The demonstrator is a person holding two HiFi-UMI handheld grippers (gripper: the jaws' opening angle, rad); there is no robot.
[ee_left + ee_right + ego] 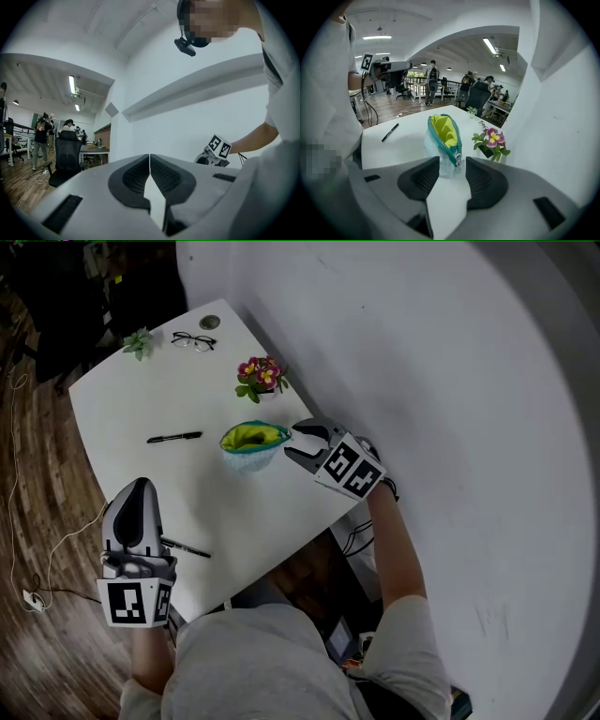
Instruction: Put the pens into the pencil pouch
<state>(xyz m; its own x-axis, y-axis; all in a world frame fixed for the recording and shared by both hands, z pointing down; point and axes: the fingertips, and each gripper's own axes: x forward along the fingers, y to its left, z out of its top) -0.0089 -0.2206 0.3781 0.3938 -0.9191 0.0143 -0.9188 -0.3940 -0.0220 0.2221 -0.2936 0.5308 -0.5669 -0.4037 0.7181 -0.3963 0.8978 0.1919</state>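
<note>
The pencil pouch (pixel 251 439), pale blue with a teal zipper and a yellow-green lining, stands unzipped mid-table. My right gripper (pixel 291 442) is at its right end, open. In the right gripper view the pouch (pixel 444 132) has its zipper end between the pads of that gripper (pixel 453 171), and they do not press on it. One black pen (pixel 174 437) lies left of the pouch, seen also as the pen (pixel 390 132) in the right gripper view. A second pen (pixel 187 547) lies by the front edge beside my left gripper (pixel 141 488). That left gripper (pixel 150 161) is shut and holds nothing.
A pot of pink flowers (pixel 262 377) stands behind the pouch, close to the wall. Glasses (pixel 193 340) and a small green plant (pixel 141 343) sit at the table's far end. A white wall runs along the right. Cables lie on the wooden floor (pixel 37 549) at left.
</note>
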